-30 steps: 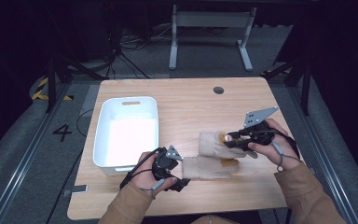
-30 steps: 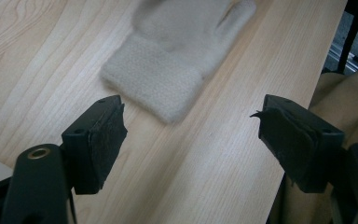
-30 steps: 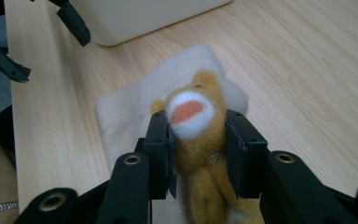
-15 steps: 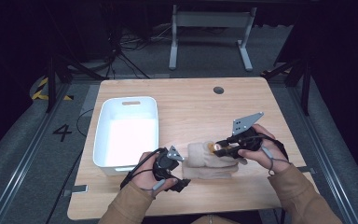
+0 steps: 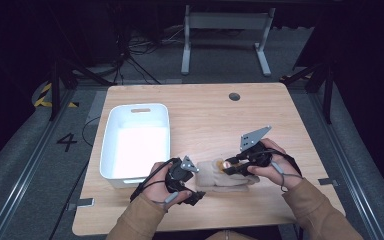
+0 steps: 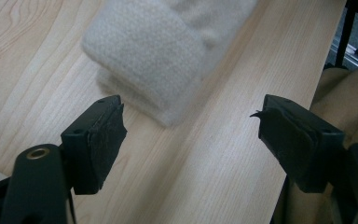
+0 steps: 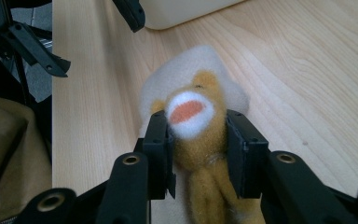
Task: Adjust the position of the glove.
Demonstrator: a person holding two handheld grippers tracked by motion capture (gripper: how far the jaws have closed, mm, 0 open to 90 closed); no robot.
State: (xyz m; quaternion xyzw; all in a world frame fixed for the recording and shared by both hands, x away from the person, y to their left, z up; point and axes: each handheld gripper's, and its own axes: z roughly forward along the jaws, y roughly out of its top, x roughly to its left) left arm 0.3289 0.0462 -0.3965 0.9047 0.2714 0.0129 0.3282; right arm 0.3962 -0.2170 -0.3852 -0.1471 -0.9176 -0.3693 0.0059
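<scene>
The right gripper (image 7: 196,149) had its jaws pinched on a small yellow plush toy with a white-and-orange muzzle (image 7: 193,121), held just above a folded cream fleece cloth (image 7: 191,70) that lay beneath and beyond the jaws on the light wooden worktop (image 7: 307,70). The left gripper (image 6: 186,135) had its jaws spread wide and empty, with the rolled end of the same cloth (image 6: 144,56) just ahead of them and untouched. Farther out from the left jaws stood an empty white plastic bin (image 5: 136,142). By the look of it the cloth was already folded and the toy was gripped, while nothing had yet gone into the bin; moving the pieces there seemed to be what remained.
</scene>
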